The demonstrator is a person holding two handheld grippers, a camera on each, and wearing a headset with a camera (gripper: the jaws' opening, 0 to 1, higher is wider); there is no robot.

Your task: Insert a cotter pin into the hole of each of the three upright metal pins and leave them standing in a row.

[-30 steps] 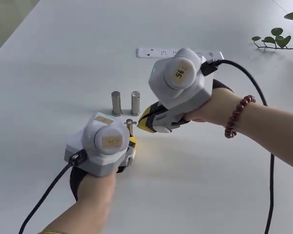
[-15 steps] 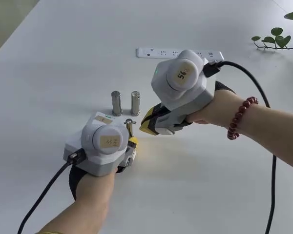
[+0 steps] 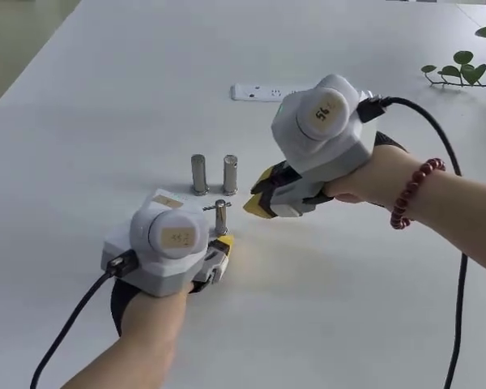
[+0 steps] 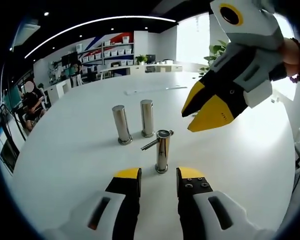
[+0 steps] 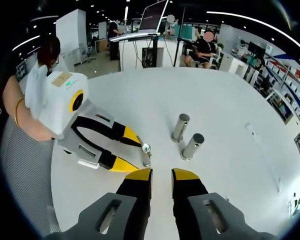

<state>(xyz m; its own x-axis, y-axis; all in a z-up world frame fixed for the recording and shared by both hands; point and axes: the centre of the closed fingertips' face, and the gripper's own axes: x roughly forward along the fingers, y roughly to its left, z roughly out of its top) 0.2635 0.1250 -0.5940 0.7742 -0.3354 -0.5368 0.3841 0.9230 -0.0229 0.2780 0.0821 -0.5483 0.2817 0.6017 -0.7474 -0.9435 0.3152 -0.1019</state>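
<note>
Before left gripper (image 4: 158,173), shiny upright pin (image 4: 162,151); cotter pin (image 4: 151,144) through top.

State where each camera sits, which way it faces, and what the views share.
Head view: on the person's head, looking down at the table; left gripper, right gripper and forearms show.
Left gripper view: on the left gripper, looking along its fingers at three metal pins.
Right gripper view: on the right gripper, facing the pins, left gripper at left.
Shared: the three pins.
</note>
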